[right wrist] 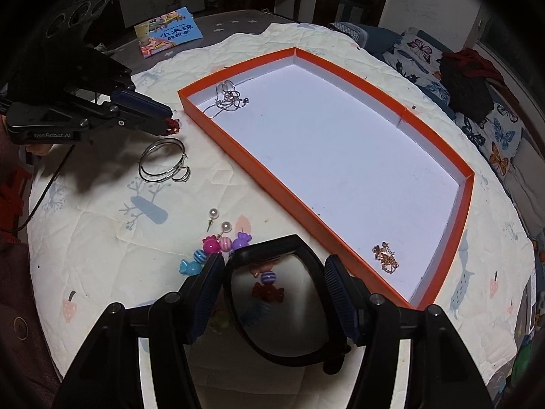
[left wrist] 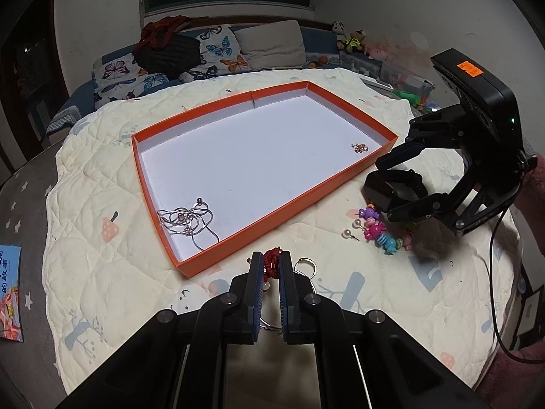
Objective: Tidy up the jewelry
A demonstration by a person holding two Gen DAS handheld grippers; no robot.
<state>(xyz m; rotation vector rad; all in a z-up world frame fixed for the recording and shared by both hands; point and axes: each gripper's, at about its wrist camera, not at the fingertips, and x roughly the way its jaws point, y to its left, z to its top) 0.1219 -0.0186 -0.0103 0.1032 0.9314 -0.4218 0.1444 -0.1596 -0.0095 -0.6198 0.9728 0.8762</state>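
Around the orange tray [left wrist: 272, 218] on the quilted bed cover [left wrist: 102, 272] lay candy-shaped beads [right wrist: 218, 247], two pearl studs [right wrist: 213, 213] and silver hoops [right wrist: 163, 163]; a picture book [right wrist: 168, 30] sat near the far edge. Inside the tray, a tangled silver chain [left wrist: 187, 220] rested in one corner and a small gold piece [right wrist: 385, 257] in another, with bare white floor between them. The left claw [left wrist: 271, 266] was clamped together on a red knotted cord [left wrist: 271, 260] just outside the tray's rim. The right claw [right wrist: 272, 266] gripped dark sunglasses [right wrist: 279, 306] beside the tray wall, above the beads.
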